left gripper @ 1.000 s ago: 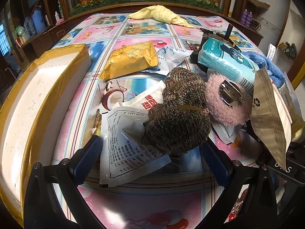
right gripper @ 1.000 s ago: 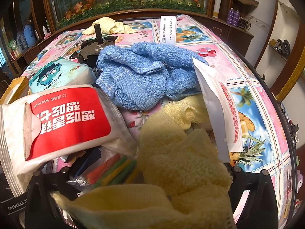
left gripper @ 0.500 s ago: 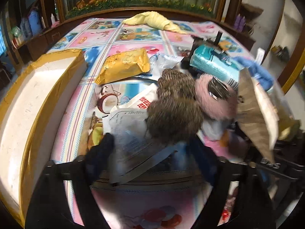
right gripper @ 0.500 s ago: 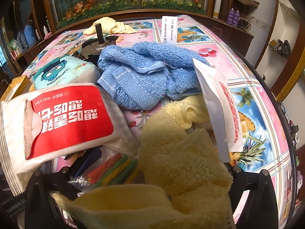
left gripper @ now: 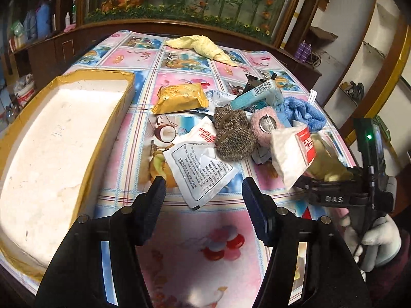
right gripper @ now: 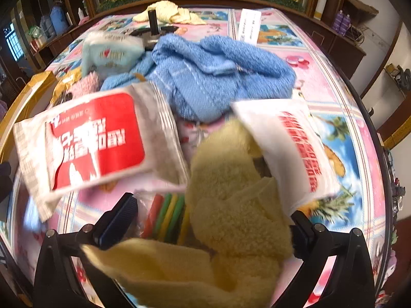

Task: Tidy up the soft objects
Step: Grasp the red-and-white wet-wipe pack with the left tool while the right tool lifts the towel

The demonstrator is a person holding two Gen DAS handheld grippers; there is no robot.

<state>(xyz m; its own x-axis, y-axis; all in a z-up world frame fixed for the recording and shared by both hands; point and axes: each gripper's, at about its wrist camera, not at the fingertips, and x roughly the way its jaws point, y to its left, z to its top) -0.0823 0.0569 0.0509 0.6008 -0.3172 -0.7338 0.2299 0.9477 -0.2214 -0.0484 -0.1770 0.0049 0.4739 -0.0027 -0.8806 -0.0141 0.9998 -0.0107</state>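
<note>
Since a second ago, our left gripper (left gripper: 203, 188) has lifted back from the brown knitted pouch (left gripper: 235, 134), empty jaws closing.
We angle our right gripper (right gripper: 213, 220) downward, clamped on the yellow towel (right gripper: 231, 200); the pouch lies beside the pink scrunchie (left gripper: 265, 127).

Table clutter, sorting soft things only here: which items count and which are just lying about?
Belong: yellow towel, blue towel, brown knitted piece, pink fuzzy roll.
Lying about: yellow cracker packet, red-and-white wet-wipe pack, white printed sachet, foam-lined box.
</note>
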